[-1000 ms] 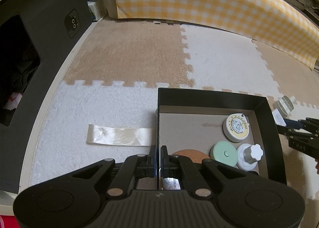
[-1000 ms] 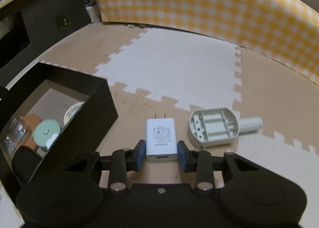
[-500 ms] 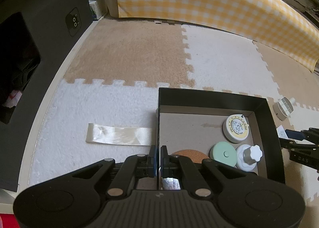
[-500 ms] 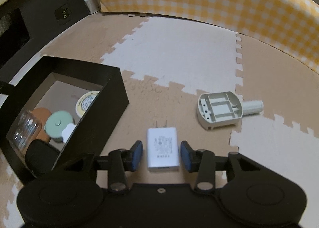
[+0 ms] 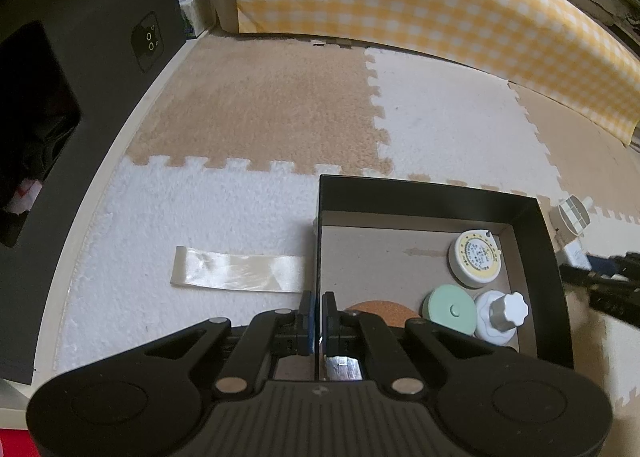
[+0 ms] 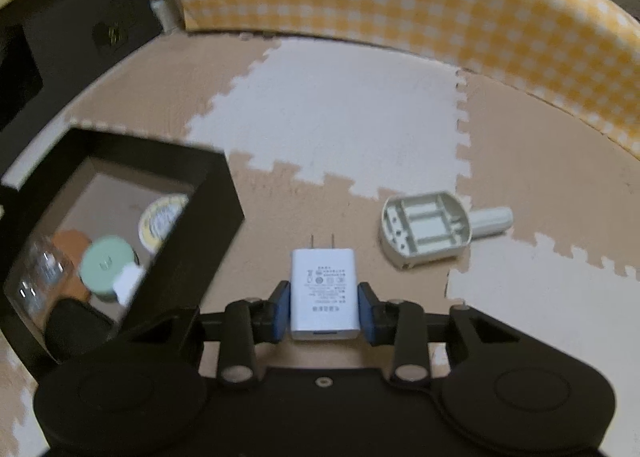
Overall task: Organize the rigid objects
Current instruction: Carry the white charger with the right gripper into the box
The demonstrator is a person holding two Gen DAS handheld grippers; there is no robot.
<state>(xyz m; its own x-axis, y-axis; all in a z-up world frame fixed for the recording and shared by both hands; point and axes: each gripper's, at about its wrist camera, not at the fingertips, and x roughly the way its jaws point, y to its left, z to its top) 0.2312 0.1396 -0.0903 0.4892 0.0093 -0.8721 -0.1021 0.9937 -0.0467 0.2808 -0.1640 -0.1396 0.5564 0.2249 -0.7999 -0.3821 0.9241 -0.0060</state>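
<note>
Charger [image 6: 324, 293] lay lengthwise, prongs toward twelve o'clock; our right hand-held gripper [image 6: 324, 311] had just closed onto its sides, our left hand-held gripper [image 5: 318, 315] pinching the box wall [image 5: 319, 257].

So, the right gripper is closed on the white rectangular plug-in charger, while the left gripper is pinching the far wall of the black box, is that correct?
Not quite: the left gripper is shut on the near-left wall of the black box, not the far one, as the left wrist view shows. The right gripper does clamp the white charger.
</note>
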